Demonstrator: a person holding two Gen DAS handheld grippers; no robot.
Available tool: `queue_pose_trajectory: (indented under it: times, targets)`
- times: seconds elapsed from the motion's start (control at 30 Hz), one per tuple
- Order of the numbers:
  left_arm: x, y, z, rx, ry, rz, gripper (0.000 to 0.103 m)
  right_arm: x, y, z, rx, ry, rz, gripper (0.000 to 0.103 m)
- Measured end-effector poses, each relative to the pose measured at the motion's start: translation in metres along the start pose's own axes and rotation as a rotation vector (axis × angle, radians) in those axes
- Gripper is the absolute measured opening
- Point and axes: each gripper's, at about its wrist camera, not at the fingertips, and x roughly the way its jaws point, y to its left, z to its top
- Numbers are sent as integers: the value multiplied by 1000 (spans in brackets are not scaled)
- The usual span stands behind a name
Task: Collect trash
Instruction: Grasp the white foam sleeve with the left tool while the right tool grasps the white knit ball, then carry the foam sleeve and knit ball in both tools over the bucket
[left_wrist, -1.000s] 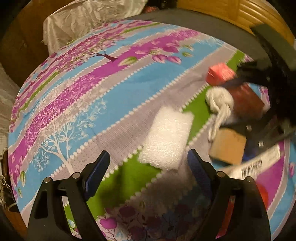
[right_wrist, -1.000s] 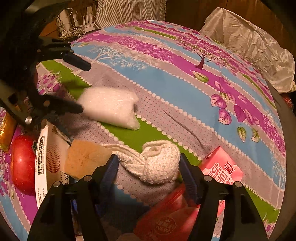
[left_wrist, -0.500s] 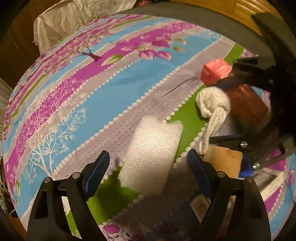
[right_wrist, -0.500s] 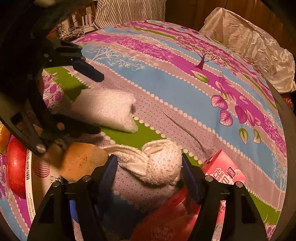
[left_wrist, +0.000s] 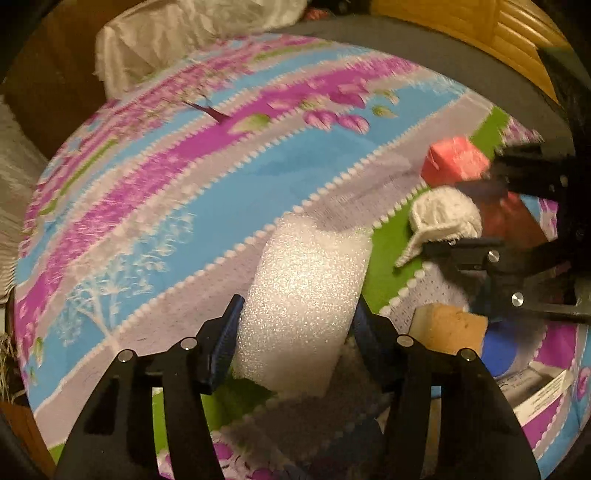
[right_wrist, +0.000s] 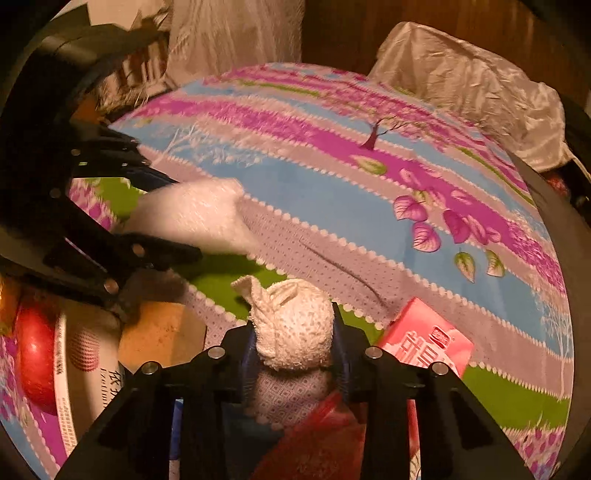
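Note:
My left gripper (left_wrist: 295, 328) is shut on a white foam sheet (left_wrist: 303, 306) and holds it over the patterned tablecloth (left_wrist: 221, 177). My right gripper (right_wrist: 295, 339) is shut on a knotted white cloth wad (right_wrist: 291, 321). In the right wrist view the foam sheet (right_wrist: 192, 214) shows at the left between the left gripper's fingers. In the left wrist view the cloth wad (left_wrist: 443, 221) shows at the right between the right gripper's fingers.
A pink carton (right_wrist: 424, 339), a red packet (right_wrist: 321, 443), a tan sponge (right_wrist: 159, 336), a white labelled packet (right_wrist: 85, 362) and a red apple (right_wrist: 33, 350) lie near me. A white plastic bag (right_wrist: 472, 85) sits beyond the table's far edge.
Both grippers have closed: the left on the foam sheet, the right on the cloth wad. Both items are lifted and the views have shifted slightly.

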Motion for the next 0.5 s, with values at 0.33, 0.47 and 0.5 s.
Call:
queue_pose_trajectory:
  times: [0.33, 0.47, 0.5]
  targets:
    - [-115, -13, -36, -181, -294, 267, 55, -89, 18, -25, 181, -285, -108, 35]
    - [-160, -36, -67, -233, -409, 374, 55, -138, 40, -45, 220, -405, -172, 35]
    - [-169, -41, -73, -248, -429, 384, 55, -154, 49, -52, 229, -442, -196, 35]
